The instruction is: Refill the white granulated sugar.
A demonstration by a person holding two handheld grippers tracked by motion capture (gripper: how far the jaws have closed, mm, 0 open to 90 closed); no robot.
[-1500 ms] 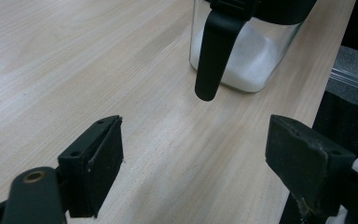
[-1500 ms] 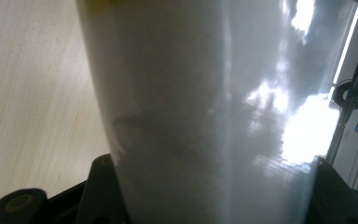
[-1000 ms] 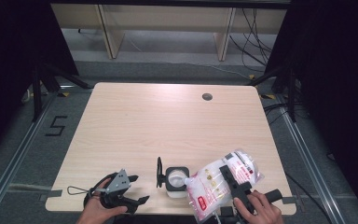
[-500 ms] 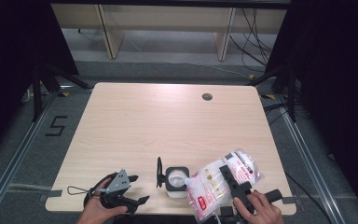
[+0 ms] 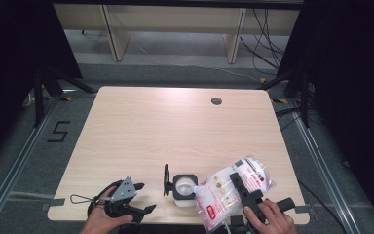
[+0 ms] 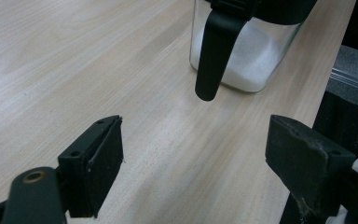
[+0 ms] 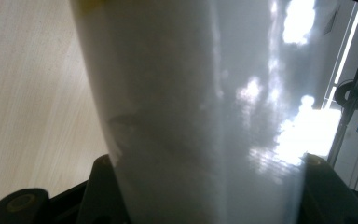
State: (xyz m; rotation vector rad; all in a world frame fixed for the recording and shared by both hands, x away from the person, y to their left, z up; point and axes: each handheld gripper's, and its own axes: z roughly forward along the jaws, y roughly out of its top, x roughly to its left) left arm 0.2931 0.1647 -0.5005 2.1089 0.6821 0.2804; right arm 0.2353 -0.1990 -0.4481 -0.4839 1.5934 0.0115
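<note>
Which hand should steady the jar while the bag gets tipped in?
Left. The left gripper is open and empty, facing the jar; the right gripper is clamped on the bag.

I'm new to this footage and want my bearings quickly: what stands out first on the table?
A plastic bag of white powder with red print lies tilted at the table's near right edge, gripped between the jaws of the right gripper. Just left of it stands a clear jar part filled with white grains, its black lid swung open. The left gripper, jaws wide apart and holding nothing, sits near the front left edge, pointing at the jar.
</note>
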